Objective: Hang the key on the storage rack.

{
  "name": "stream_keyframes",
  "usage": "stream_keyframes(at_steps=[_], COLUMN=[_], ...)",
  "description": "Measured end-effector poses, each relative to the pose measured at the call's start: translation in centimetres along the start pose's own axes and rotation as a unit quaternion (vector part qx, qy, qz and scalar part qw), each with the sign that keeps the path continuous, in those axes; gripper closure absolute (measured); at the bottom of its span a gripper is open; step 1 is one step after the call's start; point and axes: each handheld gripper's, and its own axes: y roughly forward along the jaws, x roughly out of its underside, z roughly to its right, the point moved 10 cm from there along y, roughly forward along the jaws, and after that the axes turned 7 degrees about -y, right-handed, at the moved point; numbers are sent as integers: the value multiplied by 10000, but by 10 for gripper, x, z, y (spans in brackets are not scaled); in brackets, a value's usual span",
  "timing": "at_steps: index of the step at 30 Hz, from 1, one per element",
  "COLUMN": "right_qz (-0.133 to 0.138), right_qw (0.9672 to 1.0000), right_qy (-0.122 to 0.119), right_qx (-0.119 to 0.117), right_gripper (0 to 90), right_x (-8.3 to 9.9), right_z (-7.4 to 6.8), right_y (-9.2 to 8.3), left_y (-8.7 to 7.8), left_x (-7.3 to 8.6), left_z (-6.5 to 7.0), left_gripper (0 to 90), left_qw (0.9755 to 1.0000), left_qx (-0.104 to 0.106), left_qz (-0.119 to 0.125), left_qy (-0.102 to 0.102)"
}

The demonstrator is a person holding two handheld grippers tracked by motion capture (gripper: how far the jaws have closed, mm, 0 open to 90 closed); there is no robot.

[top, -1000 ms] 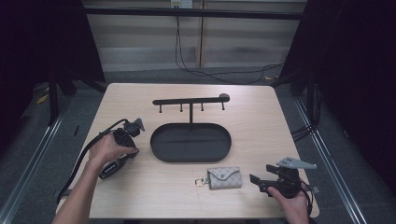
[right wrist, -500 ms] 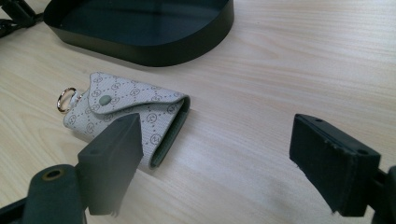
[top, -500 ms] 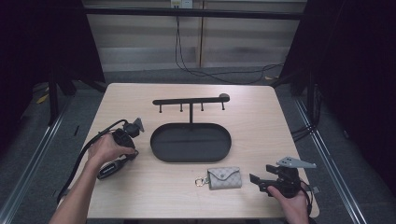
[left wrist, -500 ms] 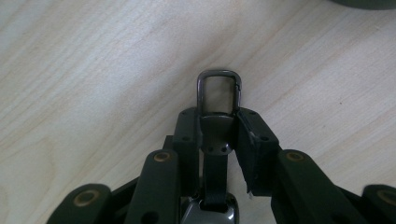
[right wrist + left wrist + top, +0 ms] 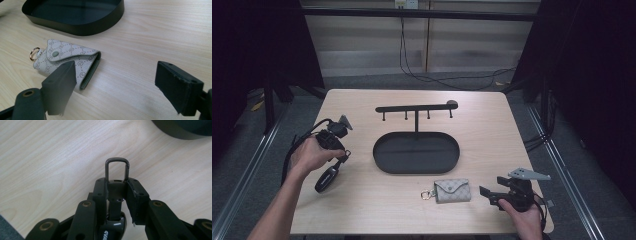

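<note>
Nearest to us, our right gripper (image 5: 484, 192) rests at the table's (image 5: 362, 215) near right edge with its jaws spread wide and nothing between them. The right gripper view suggests why it waits there: the pouch (image 5: 68, 61) lies just ahead, off toward the gripper's (image 5: 117, 87) left jaw, flat on the wood with its snap flap up and its gold ring (image 5: 34, 53) pointing away. We judge the hand is lined up to take the pouch by its folded end.

Farther out on the left, our left gripper (image 5: 328, 180) is clamped on the key fob (image 5: 327, 178). The left gripper view shows the grip closely: the jaws pinch the fob's (image 5: 113, 220) neck just under its metal loop (image 5: 117, 168), so the loop sticks out free beyond the tips. We take that as deliberate, since a free loop is what would slip over a peg.

Beyond both lies the tray (image 5: 384, 165), its dark rim also at the top of both gripper views, and behind it the rack (image 5: 414, 107) with its short hanging pegs.

The high view gives the layout, fob left and pouch right of the tray, but the fob is a dark blur there. Only the gripper views give the loop and the pouch's snap.
</note>
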Motion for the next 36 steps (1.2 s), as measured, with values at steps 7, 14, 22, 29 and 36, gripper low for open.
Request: stream_keyframes(at_steps=[7,14,22,29,36], right_qz=[6,-6,-18,-31,-30], right_qw=[10000,10000,10000,10000,10000], right_qy=[24,30,54,72,77], right_qx=[-2,13,18,11,17], right_gripper=[169,169,170,170,170], right_x=[0,0,1,1,1], right_z=[0,1,2,1,2], right_y=[0,0,0,0,0], left_y=[-28,-44,-64,-77,-86], left_x=[-1,-2,0,-2,-5], left_z=[-3,-9,-5,1,9], left_gripper=[710,709,708,708,708], left_qw=[9996,9991,9990,9985,9984], left_qx=[-66,-104,-158,-165,-167], left_qz=[254,361,408,506,538], left_qy=[-90,-202,-93,-119,-46])
